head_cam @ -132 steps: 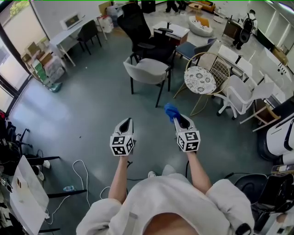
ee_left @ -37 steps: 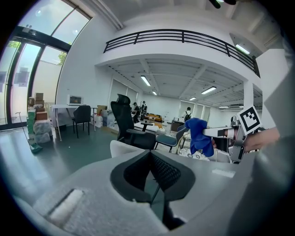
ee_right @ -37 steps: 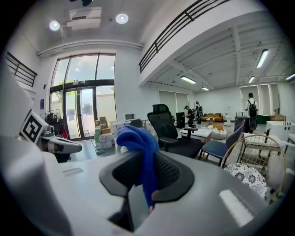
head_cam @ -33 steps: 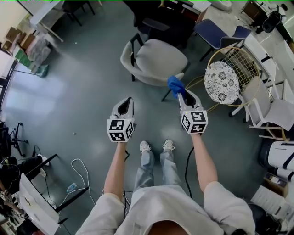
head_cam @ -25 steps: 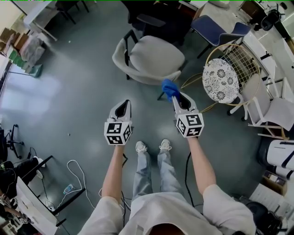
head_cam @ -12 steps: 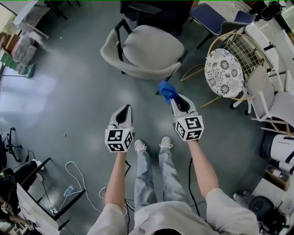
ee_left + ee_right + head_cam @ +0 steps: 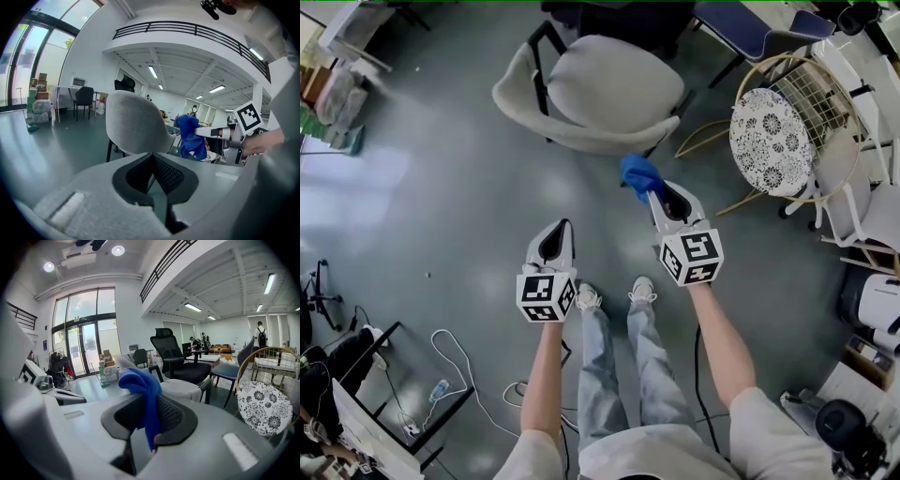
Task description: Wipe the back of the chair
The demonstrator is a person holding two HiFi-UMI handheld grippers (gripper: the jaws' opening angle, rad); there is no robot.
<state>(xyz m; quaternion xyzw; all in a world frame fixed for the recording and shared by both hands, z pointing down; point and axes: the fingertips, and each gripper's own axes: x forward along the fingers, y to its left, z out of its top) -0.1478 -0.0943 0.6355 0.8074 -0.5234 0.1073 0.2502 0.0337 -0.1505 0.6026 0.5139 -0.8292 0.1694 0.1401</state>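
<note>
A grey tub chair (image 7: 609,84) stands ahead of me, its curved back (image 7: 581,142) turned toward me. My right gripper (image 7: 659,195) is shut on a blue cloth (image 7: 641,175), which hangs just short of the back's rim, not touching it. My left gripper (image 7: 555,232) hovers lower left over bare floor, shut and holding nothing. In the left gripper view the chair back (image 7: 136,124) rises just past the left gripper (image 7: 152,155), with the cloth (image 7: 190,136) to its right. In the right gripper view the cloth (image 7: 140,380) drapes from the right gripper (image 7: 150,401), hiding part of the chair (image 7: 180,387).
A gold wire chair with a patterned round cushion (image 7: 773,141) stands to the right, and a white chair (image 7: 872,211) beyond it. A black office chair (image 7: 609,14) and a blue chair (image 7: 750,23) sit behind. Cables (image 7: 459,347) trail on the floor at lower left.
The person has walked up to the grey chair, which now sits much nearer. The right gripper has carried the blue cloth close to the chair back. Both grippers stay shut.
</note>
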